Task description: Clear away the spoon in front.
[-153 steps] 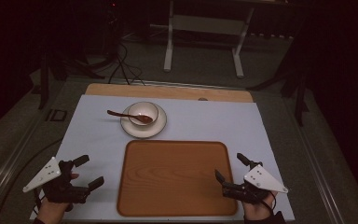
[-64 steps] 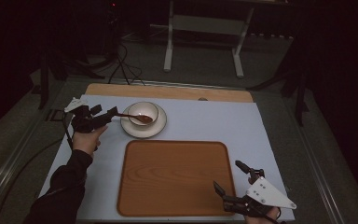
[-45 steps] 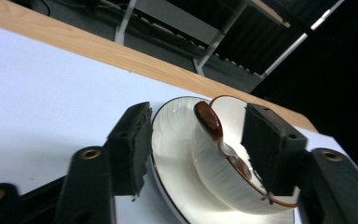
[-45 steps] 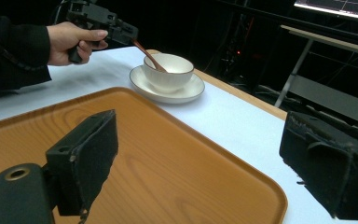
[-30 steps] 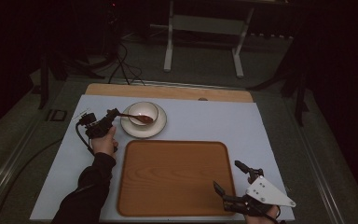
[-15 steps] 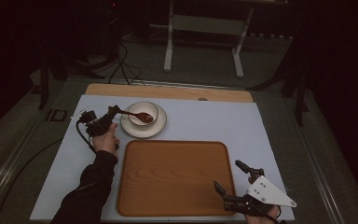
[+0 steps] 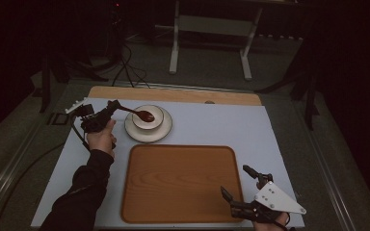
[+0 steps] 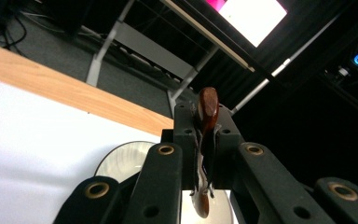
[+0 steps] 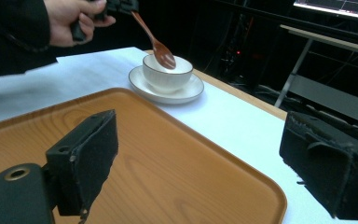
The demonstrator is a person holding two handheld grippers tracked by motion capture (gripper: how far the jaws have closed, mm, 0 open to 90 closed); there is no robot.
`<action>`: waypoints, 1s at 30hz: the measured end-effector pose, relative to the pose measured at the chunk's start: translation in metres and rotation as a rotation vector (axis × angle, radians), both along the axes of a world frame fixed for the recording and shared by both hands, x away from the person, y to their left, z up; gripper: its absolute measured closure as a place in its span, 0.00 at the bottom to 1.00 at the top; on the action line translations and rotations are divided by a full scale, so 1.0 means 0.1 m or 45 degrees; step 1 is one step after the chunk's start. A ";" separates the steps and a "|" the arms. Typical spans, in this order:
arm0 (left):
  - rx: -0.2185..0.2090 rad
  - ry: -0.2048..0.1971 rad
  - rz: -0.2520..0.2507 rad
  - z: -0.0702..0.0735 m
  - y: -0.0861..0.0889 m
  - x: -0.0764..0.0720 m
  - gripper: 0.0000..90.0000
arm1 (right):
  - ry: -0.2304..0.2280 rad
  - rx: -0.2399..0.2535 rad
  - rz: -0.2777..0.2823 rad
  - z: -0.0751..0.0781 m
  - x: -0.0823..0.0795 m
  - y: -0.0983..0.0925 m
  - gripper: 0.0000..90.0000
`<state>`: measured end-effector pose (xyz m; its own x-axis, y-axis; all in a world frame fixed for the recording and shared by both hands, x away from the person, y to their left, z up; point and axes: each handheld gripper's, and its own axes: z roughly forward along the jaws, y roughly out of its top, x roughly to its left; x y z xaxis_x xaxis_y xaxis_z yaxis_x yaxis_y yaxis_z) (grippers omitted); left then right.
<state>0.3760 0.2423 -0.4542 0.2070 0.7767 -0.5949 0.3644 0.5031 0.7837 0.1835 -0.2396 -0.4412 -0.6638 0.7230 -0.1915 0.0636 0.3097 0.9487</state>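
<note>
High view: the left gripper (image 7: 113, 107) clamps the spoon (image 7: 139, 113) handle to lift it from the bowl (image 7: 148, 118) at eleven o'clock of the tray (image 7: 180, 183); the right gripper (image 7: 237, 185), jaws open, waits.

Brown wooden spoon (image 7: 137, 113) tilted, bowl end (dark, glossy) above white cup (image 7: 148, 117).

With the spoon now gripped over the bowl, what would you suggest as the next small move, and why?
Probably carry the spoon toward the wooden tray. The left gripper is shut on its handle and its head hangs above the bowl on the saucer, clear of the rim. The tray is bare, and the right gripper waits open beside it.
</note>
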 end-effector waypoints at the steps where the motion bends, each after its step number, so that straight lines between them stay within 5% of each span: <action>1: 0.009 -0.010 -0.013 0.08 0.03 -0.02 0.94 | 0.000 -0.002 0.002 0.00 0.00 0.00 0.13; 12: 0.061 -0.015 -0.071 0.40 0.18 -0.14 0.94 | -0.020 0.001 -0.007 0.02 -0.01 0.00 0.13; 30: 0.198 0.027 -0.278 0.84 0.20 -0.33 0.94 | -0.035 0.017 -0.007 0.03 -0.02 -0.01 0.13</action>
